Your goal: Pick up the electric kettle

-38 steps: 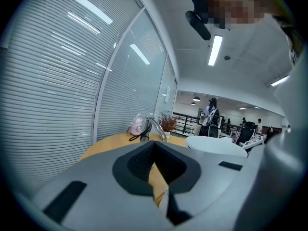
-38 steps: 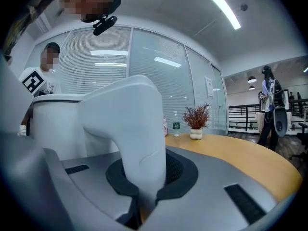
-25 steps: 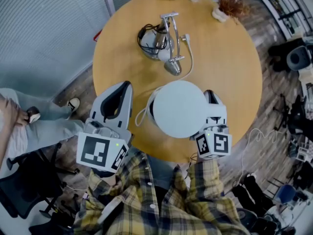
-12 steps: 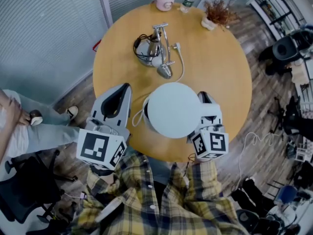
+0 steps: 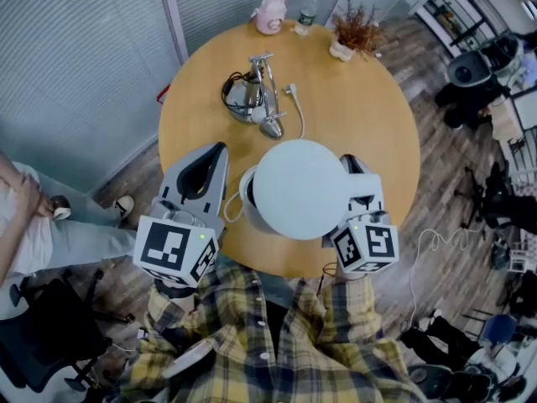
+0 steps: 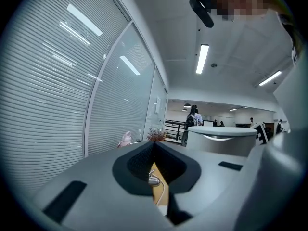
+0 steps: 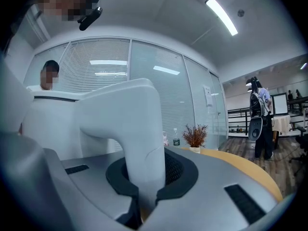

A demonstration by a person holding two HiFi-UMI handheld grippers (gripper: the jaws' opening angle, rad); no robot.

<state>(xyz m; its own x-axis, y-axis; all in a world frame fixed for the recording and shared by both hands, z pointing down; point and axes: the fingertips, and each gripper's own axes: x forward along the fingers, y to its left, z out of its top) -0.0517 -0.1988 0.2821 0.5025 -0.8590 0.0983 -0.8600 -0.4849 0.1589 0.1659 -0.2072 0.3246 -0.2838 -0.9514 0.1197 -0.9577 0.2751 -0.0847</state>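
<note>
The white electric kettle (image 5: 302, 187) hangs over the near part of the round wooden table (image 5: 377, 124), seen from above with its lid towards me. My right gripper (image 5: 359, 179) is shut on the kettle's handle (image 7: 139, 138); in the right gripper view the black pads clamp the white handle on both sides. Beside the kettle's left flank, apart from it, is my left gripper (image 5: 201, 175). Its jaws meet at the tips with nothing between them. In the left gripper view the kettle's body (image 6: 221, 141) shows at the right.
A metal stand with a coiled black cord (image 5: 250, 95) and a white cable with a plug (image 5: 295, 112) lie at the middle of the table. A pink figure (image 5: 270, 13), a water bottle (image 5: 308, 11) and a potted dried plant (image 5: 354, 34) stand at the far edge. A seated person (image 5: 33, 225) is at left.
Both grippers have risen, and the kettle has come up with the right one, still gripped by its handle. The things on the table now look smaller and farther off.
</note>
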